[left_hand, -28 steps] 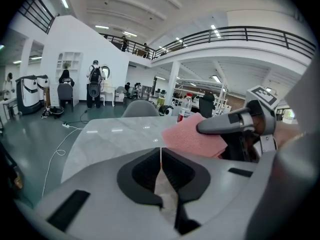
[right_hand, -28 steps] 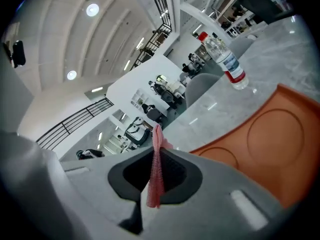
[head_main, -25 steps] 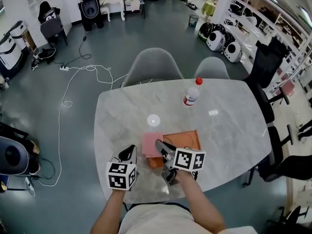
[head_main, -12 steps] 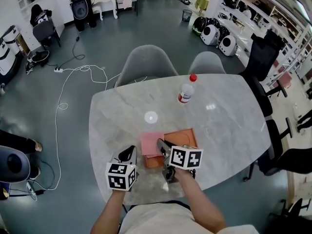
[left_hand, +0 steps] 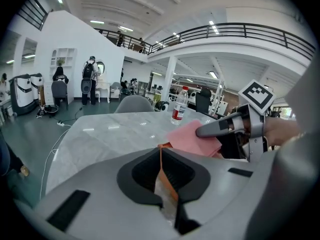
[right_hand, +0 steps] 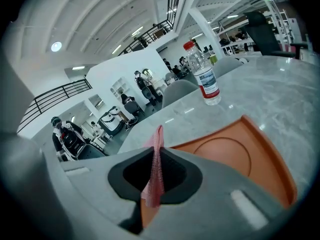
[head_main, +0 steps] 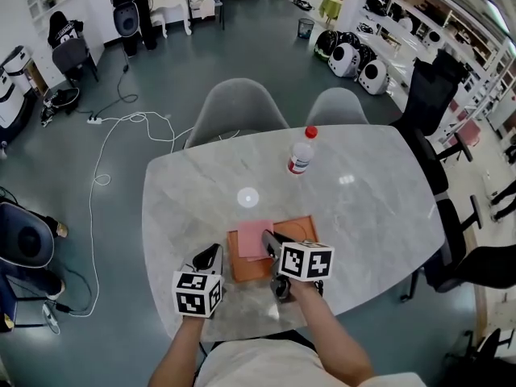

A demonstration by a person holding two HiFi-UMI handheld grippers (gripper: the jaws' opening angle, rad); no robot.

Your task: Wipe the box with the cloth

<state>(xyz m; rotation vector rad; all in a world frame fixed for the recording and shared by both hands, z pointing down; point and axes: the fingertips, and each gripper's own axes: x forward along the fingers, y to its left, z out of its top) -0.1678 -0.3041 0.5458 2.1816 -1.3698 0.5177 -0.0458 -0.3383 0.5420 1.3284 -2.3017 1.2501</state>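
Since a second ago our right claw [right_hand: 156, 174], clamped on the cloth [head_main: 254, 240], has pulled it onto the left part of the box [head_main: 302, 230] at the desk's [head_main: 379, 208] near edge, while our left claw [left_hand: 164, 171] pinches the box's left rim, so wiping's underway.

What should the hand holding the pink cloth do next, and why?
Probably slide the right gripper so the pink cloth drags across the orange box. Its jaws are shut on the cloth, much of the box shows bare, and the left gripper pinches the box's edge to steady it.
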